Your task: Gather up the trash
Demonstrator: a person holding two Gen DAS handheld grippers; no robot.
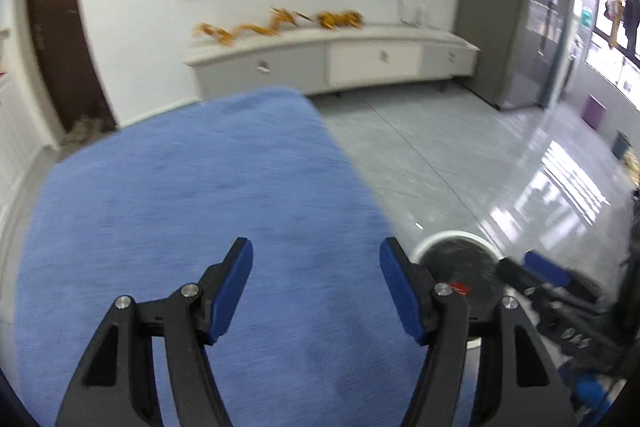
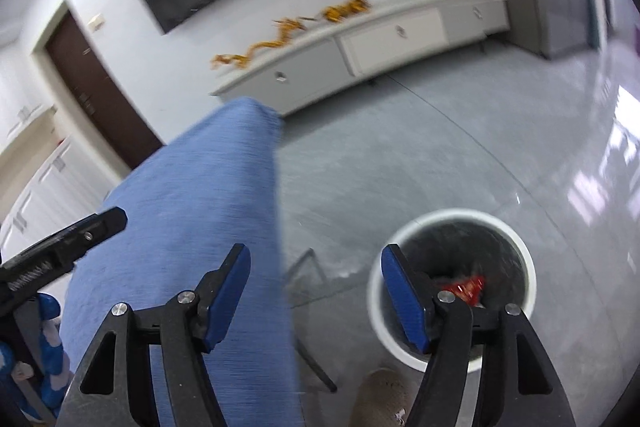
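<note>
Trash, a crumpled red wrapper, lay inside the round white bin with a dark liner, which stood on the grey tiled floor beside the blue cloth-covered tabletop. Left tongs hung released and empty above the blue cloth. Right tongs were likewise spread wide, holding nothing, with one finger over the bin's rim.

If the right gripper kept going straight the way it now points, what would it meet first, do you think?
Probably the grey floor: the open right gripper points between the blue-covered table and the white bin, though depth is unclear.
</note>
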